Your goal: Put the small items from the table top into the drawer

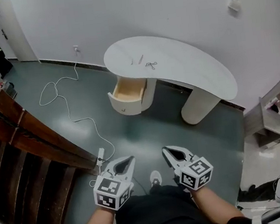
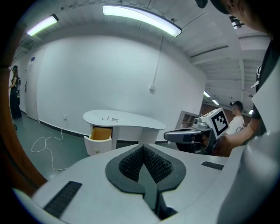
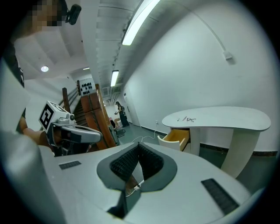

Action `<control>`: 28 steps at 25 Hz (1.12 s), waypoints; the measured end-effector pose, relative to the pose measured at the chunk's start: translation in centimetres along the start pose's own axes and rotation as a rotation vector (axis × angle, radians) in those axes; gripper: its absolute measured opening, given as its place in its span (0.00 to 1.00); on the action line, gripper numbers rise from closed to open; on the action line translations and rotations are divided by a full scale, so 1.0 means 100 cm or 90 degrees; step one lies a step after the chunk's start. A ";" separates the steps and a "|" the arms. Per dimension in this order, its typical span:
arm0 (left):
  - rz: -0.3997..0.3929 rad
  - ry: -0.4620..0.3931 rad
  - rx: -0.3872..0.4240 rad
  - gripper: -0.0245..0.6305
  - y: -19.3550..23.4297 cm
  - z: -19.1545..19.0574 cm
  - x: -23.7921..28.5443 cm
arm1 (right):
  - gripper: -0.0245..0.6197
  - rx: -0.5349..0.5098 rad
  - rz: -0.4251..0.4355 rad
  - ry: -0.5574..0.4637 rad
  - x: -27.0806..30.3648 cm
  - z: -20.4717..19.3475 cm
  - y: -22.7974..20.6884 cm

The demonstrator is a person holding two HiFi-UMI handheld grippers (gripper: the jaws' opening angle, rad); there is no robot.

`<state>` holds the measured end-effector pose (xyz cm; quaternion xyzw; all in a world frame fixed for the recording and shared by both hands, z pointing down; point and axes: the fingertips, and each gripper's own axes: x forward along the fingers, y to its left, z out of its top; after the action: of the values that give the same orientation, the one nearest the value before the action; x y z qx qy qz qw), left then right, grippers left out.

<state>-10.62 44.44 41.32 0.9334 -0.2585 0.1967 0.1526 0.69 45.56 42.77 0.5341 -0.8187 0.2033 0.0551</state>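
The small items point(image 1: 142, 62) lie in a loose cluster on the white kidney-shaped surface point(image 1: 196, 73), just above and behind the drawer point(image 1: 126, 92). Two are thin, pale sticks. The third is a dark, wiry piece beside them, on the side away from the drawer. They are too small to identify further.

The drawer is pulled out from under the surface. It has a curved white front with a small knob, and only bare, pale wood shows inside it.

Well apart from the drawer, low in the head view, the left hand-held gripper point(image 1: 125, 163) and right hand-held gripper point(image 1: 173, 154) hang side by side over the dark green floor point(image 1: 148, 133). In each gripper's own view the ribbed black pads meet at the tip, with nothing caught between them.

A white cable point(image 1: 65, 106) loops across the floor to the left of the drawer, and a dark wooden railing point(image 1: 25, 134) stands further left.
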 end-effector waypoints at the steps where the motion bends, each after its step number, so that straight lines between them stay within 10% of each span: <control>1: 0.003 0.001 0.001 0.06 0.002 0.004 0.006 | 0.05 -0.001 0.004 0.002 0.003 0.003 -0.006; 28: 0.091 0.021 -0.046 0.06 0.038 0.062 0.132 | 0.05 -0.007 0.099 0.047 0.061 0.036 -0.133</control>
<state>-0.49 33.30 42.48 0.9032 -0.3287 0.2129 0.1759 10.53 34.32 44.98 0.4609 -0.8562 0.2219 0.0728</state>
